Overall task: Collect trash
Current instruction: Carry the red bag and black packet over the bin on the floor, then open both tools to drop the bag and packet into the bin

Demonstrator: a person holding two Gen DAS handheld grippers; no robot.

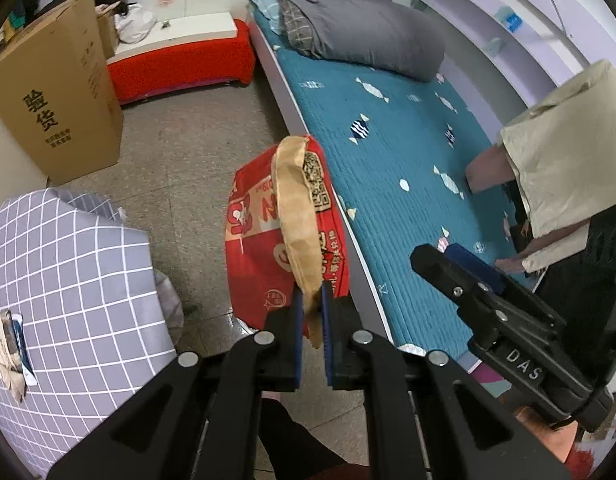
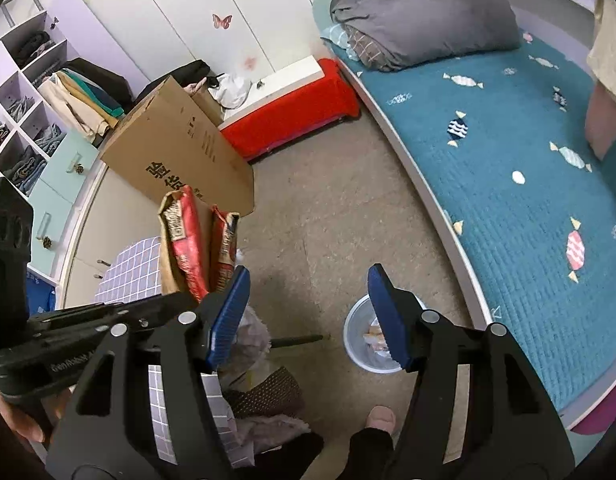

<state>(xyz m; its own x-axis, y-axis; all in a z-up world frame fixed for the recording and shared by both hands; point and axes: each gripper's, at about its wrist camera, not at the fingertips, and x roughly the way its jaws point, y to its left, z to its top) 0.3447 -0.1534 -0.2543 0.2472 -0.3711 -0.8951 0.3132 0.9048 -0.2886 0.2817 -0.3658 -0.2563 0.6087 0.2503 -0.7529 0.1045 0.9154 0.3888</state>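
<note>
Red-and-brown paper bag (image 1: 292,216) hangs pinched in the left gripper (image 1: 312,312) above the speckled floor (image 1: 196,148); the right gripper (image 2: 308,316) gapes empty over a round white bin (image 2: 357,344).

One red paper bag (image 1: 284,240), one bin (image 2: 363,336), two cardboard boxes (image 1: 56,116).

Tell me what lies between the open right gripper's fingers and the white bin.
Nothing: in the right wrist view the right gripper hangs open above bare floor, and the white bin shows beside its right finger.
</note>
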